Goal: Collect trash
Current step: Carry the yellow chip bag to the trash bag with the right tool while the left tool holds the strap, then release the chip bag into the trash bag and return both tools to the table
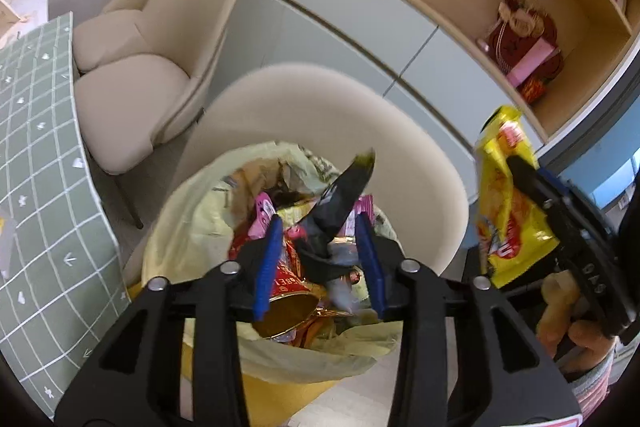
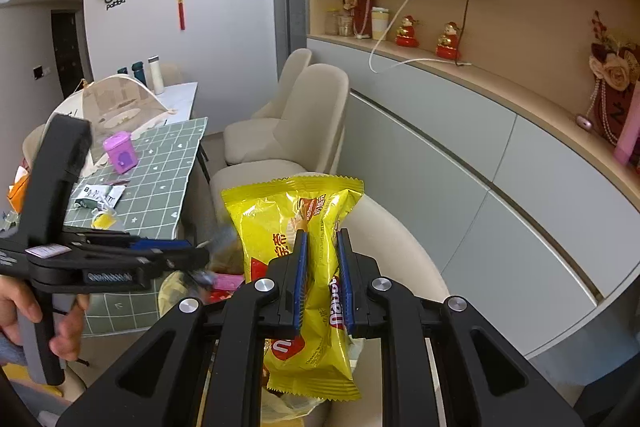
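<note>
My left gripper (image 1: pixel 319 223) hangs over a bin lined with a pale yellow bag (image 1: pixel 192 227) and filled with several wrappers. Its jaws stand open, and a dark crumpled wrapper (image 1: pixel 340 199) sits loose between the blue pads (image 1: pixel 266 263), above the heap. On the right, my right gripper (image 1: pixel 516 167) carries a yellow chip bag (image 1: pixel 504 219). In the right wrist view this gripper (image 2: pixel 322 239) is shut on the chip bag (image 2: pixel 296 211), which stands upright between the pads. The left gripper (image 2: pixel 200 257) reaches in from the left over the bin's bag (image 2: pixel 172 287).
A beige chair (image 1: pixel 320 107) stands right behind the bin, and two more (image 1: pixel 152 67) stand beside the table. The green checked tablecloth (image 2: pixel 160 179) carries a white wrapper (image 2: pixel 100 195), a yellow scrap (image 2: pixel 104 221) and a purple box (image 2: pixel 120 147). Grey cabinets (image 2: pixel 440 155) run along the right.
</note>
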The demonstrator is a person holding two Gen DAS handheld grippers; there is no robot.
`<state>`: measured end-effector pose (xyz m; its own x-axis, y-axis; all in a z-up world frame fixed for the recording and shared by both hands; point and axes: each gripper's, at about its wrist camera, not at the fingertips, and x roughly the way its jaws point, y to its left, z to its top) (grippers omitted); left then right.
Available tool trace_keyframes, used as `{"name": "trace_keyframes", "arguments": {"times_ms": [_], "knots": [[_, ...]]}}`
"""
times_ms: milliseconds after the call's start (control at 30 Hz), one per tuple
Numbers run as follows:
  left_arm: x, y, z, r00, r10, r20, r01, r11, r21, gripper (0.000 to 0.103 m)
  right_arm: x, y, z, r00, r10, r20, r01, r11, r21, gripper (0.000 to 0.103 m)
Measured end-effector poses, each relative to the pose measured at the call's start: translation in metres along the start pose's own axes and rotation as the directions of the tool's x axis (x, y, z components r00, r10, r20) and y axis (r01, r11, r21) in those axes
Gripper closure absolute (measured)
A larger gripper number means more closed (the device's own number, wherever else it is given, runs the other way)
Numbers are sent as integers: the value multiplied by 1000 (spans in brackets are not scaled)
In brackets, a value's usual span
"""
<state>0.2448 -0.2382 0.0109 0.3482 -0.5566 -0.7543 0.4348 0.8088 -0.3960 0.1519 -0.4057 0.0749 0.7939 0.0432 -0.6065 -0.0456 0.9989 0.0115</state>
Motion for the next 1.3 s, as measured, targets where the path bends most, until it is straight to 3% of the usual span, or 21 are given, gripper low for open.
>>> {"name": "trace_keyframes", "arguments": {"times_ms": [300, 533, 700, 833, 1033, 1167, 1300], "knots": [[-32, 13, -10, 997, 45, 57, -42, 998, -47, 66, 25, 2, -12, 996, 70, -49, -69, 997, 19, 88], [-77, 35, -39, 980, 179, 82, -177, 984, -39, 66, 52, 27, -26, 986, 113, -123, -116, 993, -16, 88], [-100, 69, -67, 967, 243, 71, -235, 966, -113, 66, 64, 40, -35, 979, 122, -164, -130, 991, -38, 88], [-111, 96, -88, 963, 266, 44, -254, 950, -184, 66, 70, 50, -38, 979, 93, -179, -107, 992, -69, 86], [-125, 121, -105, 960, 278, 38, -260, 931, -256, 66, 75, 55, -42, 978, 74, -194, -89, 994, -68, 63], [-131, 132, -109, 961, 274, 44, -253, 932, -260, 66, 68, 60, -38, 983, 44, -177, -58, 996, -74, 62], [-135, 142, -105, 965, 256, 55, -234, 938, -256, 66, 54, 71, -27, 988, 76, -136, -81, 996, -37, 62]]}}
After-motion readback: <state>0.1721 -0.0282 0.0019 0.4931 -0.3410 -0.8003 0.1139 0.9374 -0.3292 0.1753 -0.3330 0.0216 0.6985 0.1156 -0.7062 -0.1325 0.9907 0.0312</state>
